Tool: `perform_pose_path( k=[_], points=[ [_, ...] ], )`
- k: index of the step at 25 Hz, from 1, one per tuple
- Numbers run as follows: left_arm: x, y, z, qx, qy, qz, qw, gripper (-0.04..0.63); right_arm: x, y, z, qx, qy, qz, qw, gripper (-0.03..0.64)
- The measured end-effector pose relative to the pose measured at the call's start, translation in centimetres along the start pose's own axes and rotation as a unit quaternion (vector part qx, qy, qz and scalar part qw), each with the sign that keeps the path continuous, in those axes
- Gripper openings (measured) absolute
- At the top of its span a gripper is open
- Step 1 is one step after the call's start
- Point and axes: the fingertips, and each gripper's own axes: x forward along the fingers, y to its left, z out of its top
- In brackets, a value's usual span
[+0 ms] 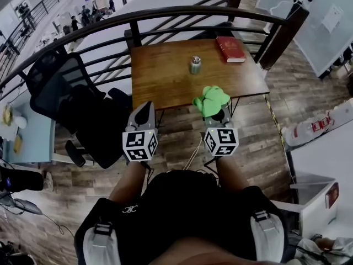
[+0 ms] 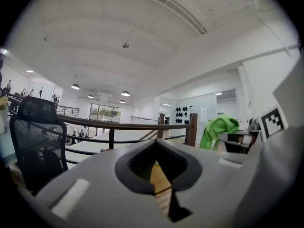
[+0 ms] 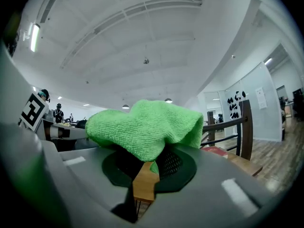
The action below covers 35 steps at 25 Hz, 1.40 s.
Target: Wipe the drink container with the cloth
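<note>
Both tools are held side by side, roughly level, just short of the tabletop's [image 1: 165,79] near edge. Left tool [image 1: 145,110] is clenched with nothing in it: in the left gripper view its jaws [image 2: 156,144] meet at the tips and the pocket behind them shows only wood grain. Right tool [image 1: 219,117] is grasping the cloth [image 1: 211,99]. In the right gripper view the jaws [image 3: 151,164] are pinched on a fold of the green cloth [image 3: 145,127], and the rest bunches up over the tips and hides them. From the left gripper view the same cloth [image 2: 218,129] droops off to the right, next to the right tool's marker cube [image 2: 272,120]. The drink container [image 1: 195,65] stands upright on the tabletop, about mid-width and toward the far half. It is well apart from both tools and nothing touches it. The cloth sits near of it and slightly right, over the near edge. A red book [image 1: 230,48] lies flat at the far right corner, right of the container and not touching it; it also shows low right in the right gripper view [image 3: 216,151]. A black office chair [image 1: 71,104] stands left of the tabletop. A dark curved railing [image 1: 165,14] runs behind the far edge.
</note>
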Motion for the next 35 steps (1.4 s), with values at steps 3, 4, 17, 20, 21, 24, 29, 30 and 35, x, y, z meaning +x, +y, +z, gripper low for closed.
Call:
perform_pose_path(
  k=[3, 4, 17, 20, 21, 24, 29, 30, 35],
  points=[
    [0.2, 0.9, -0.5, -0.005, 0.000, -0.011, 0.9999, 0.052, 0.2, 0.7, -0.2, -0.006, -0.002, -0.009, 1.000, 0.051],
    [0.2, 1.2, -0.6, -0.005, -0.001, -0.013, 0.9999, 0.052, 0.2, 1.0, -0.3, -0.007, -0.004, -0.012, 1.000, 0.051],
    [1.9, 3.6, -0.5, 0.014, 0.000, -0.035, 0.9993, 0.052, 2.1, 1.9, -0.5, -0.007, -0.007, -0.038, 0.999, 0.051],
    [3.5, 3.6, -0.4, 0.015, -0.002, -0.038, 0.9992, 0.052, 3.0, 1.0, -0.6, -0.009, -0.007, -0.040, 0.999, 0.051],
    [4.1, 3.5, -0.3, 0.016, -0.005, -0.038, 0.9991, 0.052, 3.4, 0.5, -0.7, -0.011, -0.006, -0.040, 0.999, 0.051],
    [6.2, 3.2, -0.8, 0.014, -0.002, -0.041, 0.9990, 0.052, 4.8, -1.2, -1.3, -0.013, -0.001, -0.043, 0.999, 0.051],
    [10.7, 3.0, -1.3, 0.010, 0.006, -0.044, 0.9990, 0.052, 7.7, -4.2, -1.7, -0.013, 0.002, -0.043, 0.999, 0.051],
    [11.7, 2.9, -1.3, 0.010, 0.006, -0.044, 0.9990, 0.052, 8.3, -4.9, -1.9, -0.013, 0.004, -0.043, 0.999, 0.051],
    [16.7, 1.9, -1.4, 0.014, 0.007, -0.049, 0.9987, 0.052, 11.7, -8.8, -2.7, -0.002, 0.008, -0.042, 0.999, 0.051]
  ],
)
